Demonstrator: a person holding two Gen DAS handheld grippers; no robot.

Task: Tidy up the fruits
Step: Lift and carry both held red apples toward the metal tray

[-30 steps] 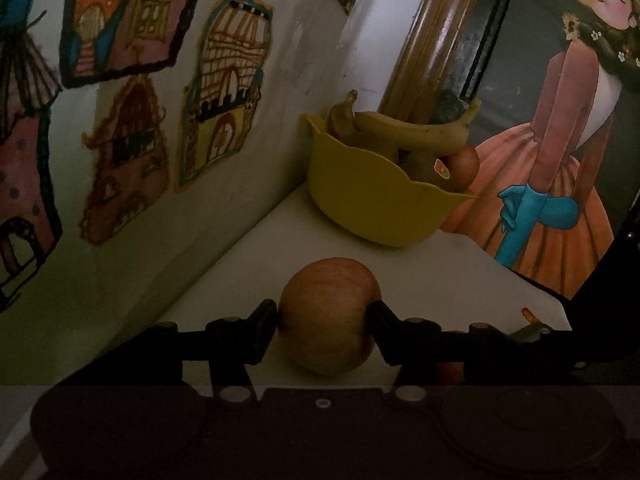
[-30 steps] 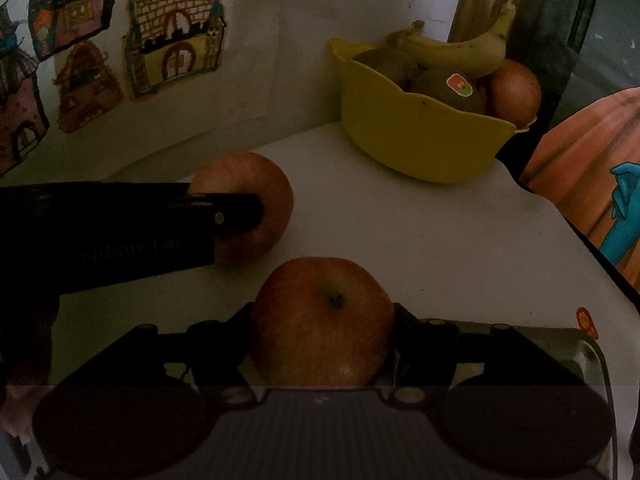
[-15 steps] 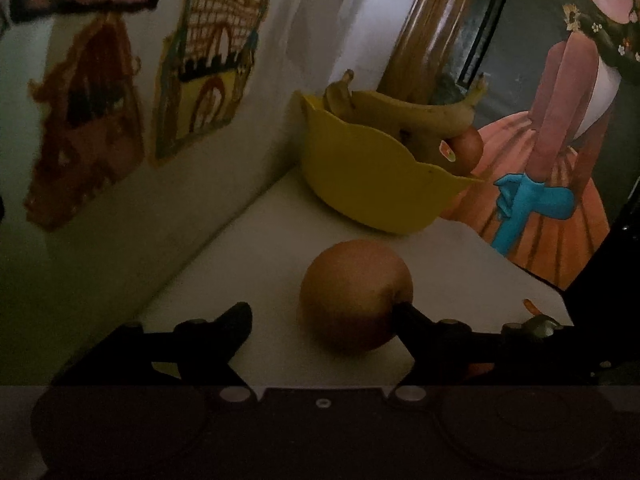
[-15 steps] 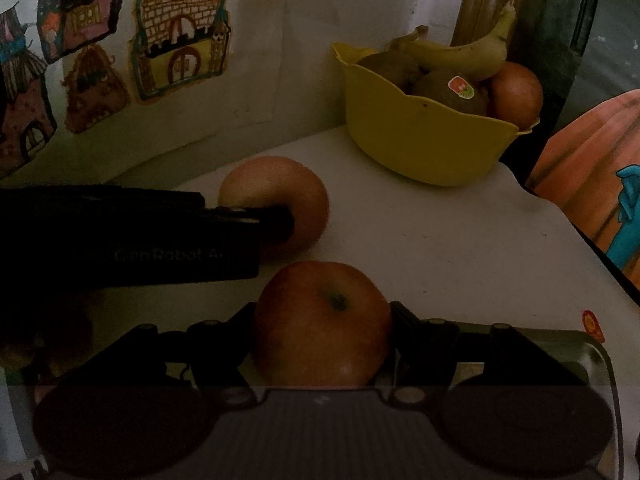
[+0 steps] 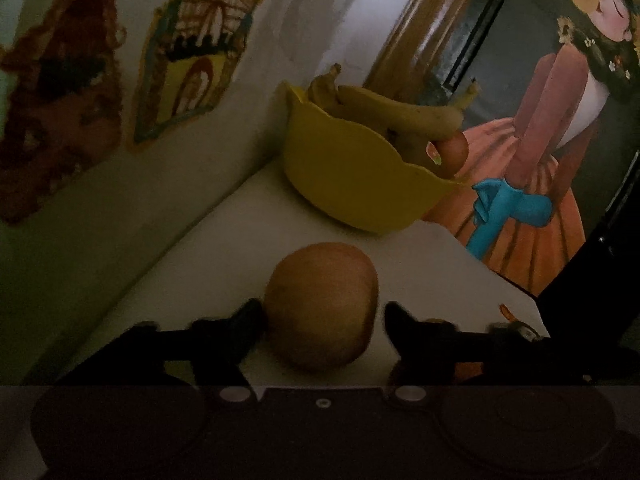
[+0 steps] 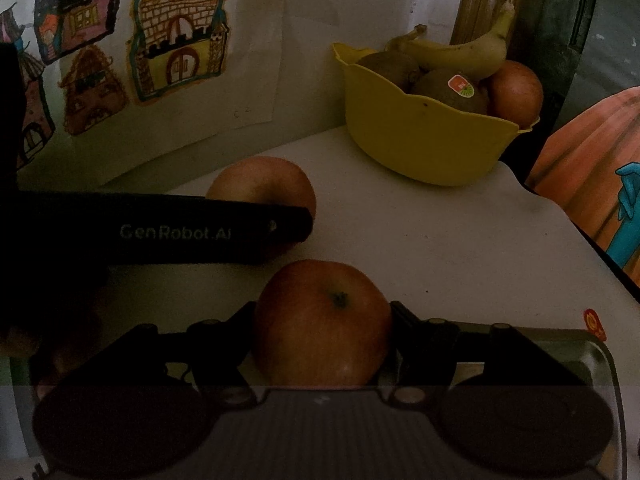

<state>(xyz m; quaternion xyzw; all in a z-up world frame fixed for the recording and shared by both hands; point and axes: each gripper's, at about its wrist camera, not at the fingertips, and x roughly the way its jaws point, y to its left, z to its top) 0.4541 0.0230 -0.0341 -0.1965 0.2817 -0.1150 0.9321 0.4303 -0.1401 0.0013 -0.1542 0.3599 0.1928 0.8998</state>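
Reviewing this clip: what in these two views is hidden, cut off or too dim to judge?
- Left wrist view: whether the closing left gripper presses its apple; right side gap is dim and blurred.
- Right wrist view: that apple's lower half, behind the left gripper's finger.
- Both views: the bowl's lower contents, behind its wall.
- Right wrist view: the held apple's underside, behind the camera housing.

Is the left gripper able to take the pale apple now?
Probably yes: the pale apple sits between the closing jaws of the left gripper, with bare white table around it.
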